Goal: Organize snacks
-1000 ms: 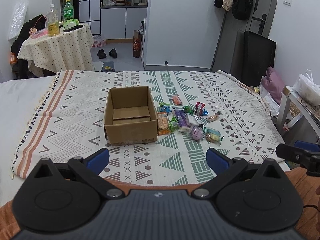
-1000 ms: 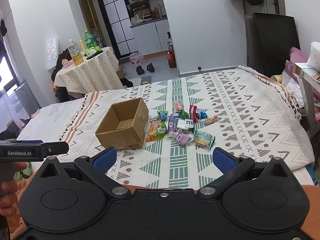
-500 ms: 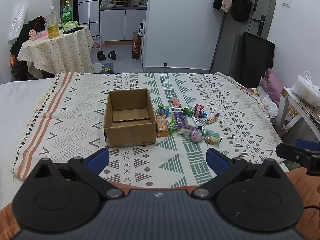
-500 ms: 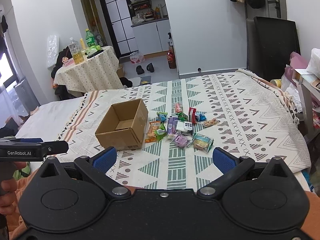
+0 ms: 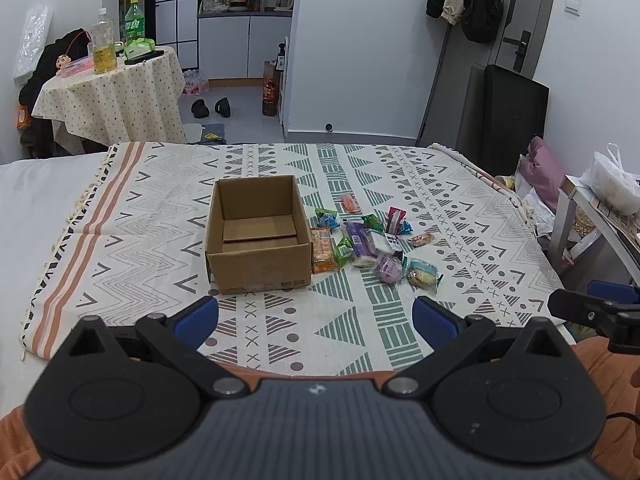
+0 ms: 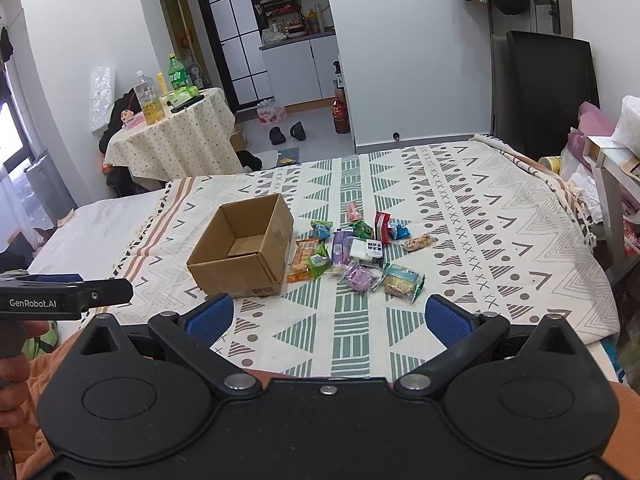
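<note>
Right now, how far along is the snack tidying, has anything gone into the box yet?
Nothing looks done: the cardboard box is empty, only its folded bottom flaps showing. Nothing is in hand either; the left gripper and right gripper are both open, well short of the pile. All the snack packets lie loose on the patterned blanket right of the box.

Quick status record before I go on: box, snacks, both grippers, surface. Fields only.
box: cardboard box, open top, upright, nothing visible inside
snacks: loose pile of wrapped snacks on the cloth to the right of the box, none in it
nearest to box: orange biscuit pack, against the box's right side
left gripper: open, holds nothing, short of the box
right gripper: open, holds nothing, short of the pile
surface: patterned cloth on a bed
task progress: not started
</note>
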The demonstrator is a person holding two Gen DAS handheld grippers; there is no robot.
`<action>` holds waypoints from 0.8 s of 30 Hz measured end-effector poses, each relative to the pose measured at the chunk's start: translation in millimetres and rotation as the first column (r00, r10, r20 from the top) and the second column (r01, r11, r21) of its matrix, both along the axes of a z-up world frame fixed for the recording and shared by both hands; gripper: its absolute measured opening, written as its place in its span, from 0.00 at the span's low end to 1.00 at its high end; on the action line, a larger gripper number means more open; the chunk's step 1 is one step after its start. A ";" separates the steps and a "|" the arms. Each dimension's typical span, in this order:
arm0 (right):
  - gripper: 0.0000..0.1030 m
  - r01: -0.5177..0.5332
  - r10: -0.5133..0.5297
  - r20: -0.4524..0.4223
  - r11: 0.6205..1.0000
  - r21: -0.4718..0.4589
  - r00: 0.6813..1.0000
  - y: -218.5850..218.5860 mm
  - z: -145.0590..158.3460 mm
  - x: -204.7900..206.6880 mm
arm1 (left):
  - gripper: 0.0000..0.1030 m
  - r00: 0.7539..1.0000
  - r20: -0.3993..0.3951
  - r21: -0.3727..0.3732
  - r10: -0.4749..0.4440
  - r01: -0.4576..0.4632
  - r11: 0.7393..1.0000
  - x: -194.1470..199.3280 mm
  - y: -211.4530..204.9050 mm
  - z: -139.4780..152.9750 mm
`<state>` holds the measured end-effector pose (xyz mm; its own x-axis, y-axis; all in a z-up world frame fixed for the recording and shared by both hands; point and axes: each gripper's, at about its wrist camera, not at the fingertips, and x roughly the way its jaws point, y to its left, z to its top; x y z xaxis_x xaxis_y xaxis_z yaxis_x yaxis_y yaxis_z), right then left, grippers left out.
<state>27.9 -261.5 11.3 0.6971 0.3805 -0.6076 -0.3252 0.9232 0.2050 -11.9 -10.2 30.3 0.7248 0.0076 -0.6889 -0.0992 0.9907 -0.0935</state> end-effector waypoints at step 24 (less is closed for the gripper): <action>1.00 0.024 -0.023 -0.062 1.000 0.014 0.998 -11.3 -23.6 48.8 | 1.00 0.998 -0.057 -0.025 -0.017 0.016 1.000 51.5 1.0 -25.6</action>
<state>76.7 -272.7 -12.3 0.6675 0.3732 -0.6444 -0.2894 0.9273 0.2373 39.6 -9.3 4.8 0.6839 -0.0210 -0.7293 -0.0890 0.9897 -0.1119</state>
